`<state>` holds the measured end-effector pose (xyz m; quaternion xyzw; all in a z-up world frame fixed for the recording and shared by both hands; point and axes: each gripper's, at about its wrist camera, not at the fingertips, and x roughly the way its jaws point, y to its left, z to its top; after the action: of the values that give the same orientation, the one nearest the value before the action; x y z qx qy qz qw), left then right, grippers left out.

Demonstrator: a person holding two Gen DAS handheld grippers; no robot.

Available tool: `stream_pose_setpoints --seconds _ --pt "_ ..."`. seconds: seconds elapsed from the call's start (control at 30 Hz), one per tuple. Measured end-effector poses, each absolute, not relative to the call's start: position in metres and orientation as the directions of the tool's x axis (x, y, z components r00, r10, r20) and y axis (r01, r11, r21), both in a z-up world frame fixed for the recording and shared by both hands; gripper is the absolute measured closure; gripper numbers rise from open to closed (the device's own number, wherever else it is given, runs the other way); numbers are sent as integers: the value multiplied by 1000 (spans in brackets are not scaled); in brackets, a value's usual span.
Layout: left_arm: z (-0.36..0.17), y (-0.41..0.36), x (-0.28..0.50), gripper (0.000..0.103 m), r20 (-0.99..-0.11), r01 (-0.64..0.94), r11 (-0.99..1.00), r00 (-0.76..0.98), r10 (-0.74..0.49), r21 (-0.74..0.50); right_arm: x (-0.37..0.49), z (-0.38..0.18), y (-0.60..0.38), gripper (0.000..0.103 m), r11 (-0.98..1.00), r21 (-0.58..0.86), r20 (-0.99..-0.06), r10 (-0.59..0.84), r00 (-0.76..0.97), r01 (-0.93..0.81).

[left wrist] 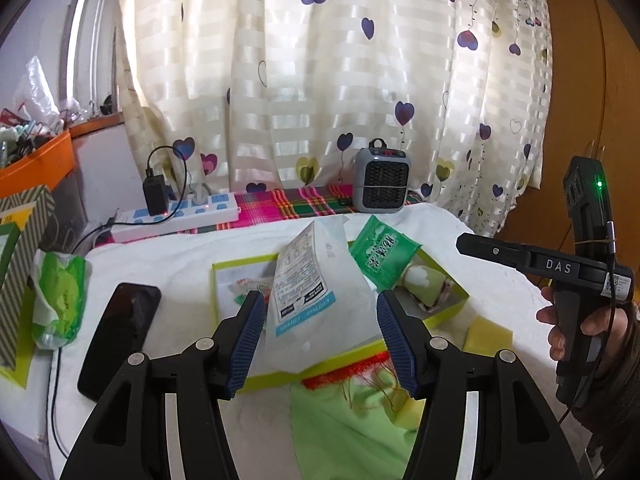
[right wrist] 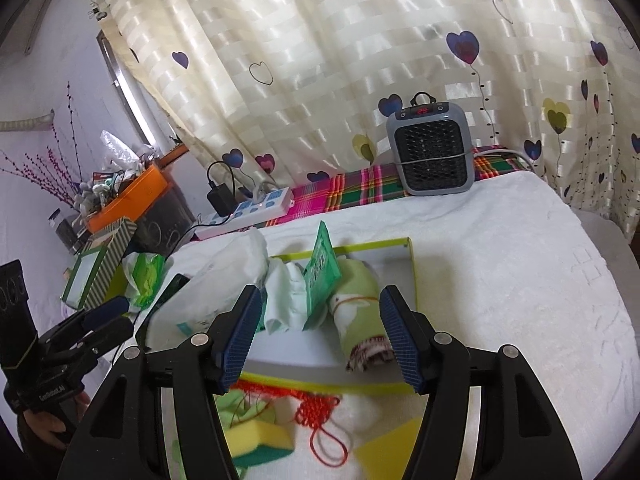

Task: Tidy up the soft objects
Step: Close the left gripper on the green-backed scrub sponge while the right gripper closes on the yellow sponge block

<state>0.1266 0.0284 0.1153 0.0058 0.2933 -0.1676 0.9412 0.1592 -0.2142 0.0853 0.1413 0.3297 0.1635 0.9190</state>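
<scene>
Both wrist views angled down, sharing box [left wrist: 448,312]

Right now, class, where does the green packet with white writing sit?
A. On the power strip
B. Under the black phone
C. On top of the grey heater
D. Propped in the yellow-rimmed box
D: the green packet stands tilted inside the yellow-rimmed box, beside the rolled green cloth.

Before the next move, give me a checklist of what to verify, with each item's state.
1. Left tongs free of any object: ok, nothing pinched.
2. Right tongs free: ok, nothing pinched.
3. Box has room: ok, bare floor at its far right.
4. White pouch settled in box: not ok, it leans upright and sticks out.
5. Loose items outside the box: not ok, sponge and red knot cord lie outside.
6. Phone clear of path: cannot tell.
</scene>
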Motion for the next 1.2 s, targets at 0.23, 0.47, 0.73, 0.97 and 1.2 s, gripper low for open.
stream_pose_setpoints --seconds 0.23,0.47,0.73,0.97,1.2 --pt "113 35 104 45 -556 318 942 765 -324 -110 131 87 -221 41 914 350 -550 379 744 -207" --pt "105 44 87 45 -551 326 931 752 -362 -166 110 77 -239 41 924 346 -567 346 748 -165" --pt "87 45 82 45 -565 360 896 696 -442 -259 94 50 -249 41 943 303 -636 306 709 -136" --pt "73 35 80 45 -577 415 857 635 -514 -307 91 30 -249 41 951 273 -680 296 671 -142" --pt "65 13 79 45 -597 474 823 577 -558 -312 91 17 -245 40 961 231 -713 274 645 -153"
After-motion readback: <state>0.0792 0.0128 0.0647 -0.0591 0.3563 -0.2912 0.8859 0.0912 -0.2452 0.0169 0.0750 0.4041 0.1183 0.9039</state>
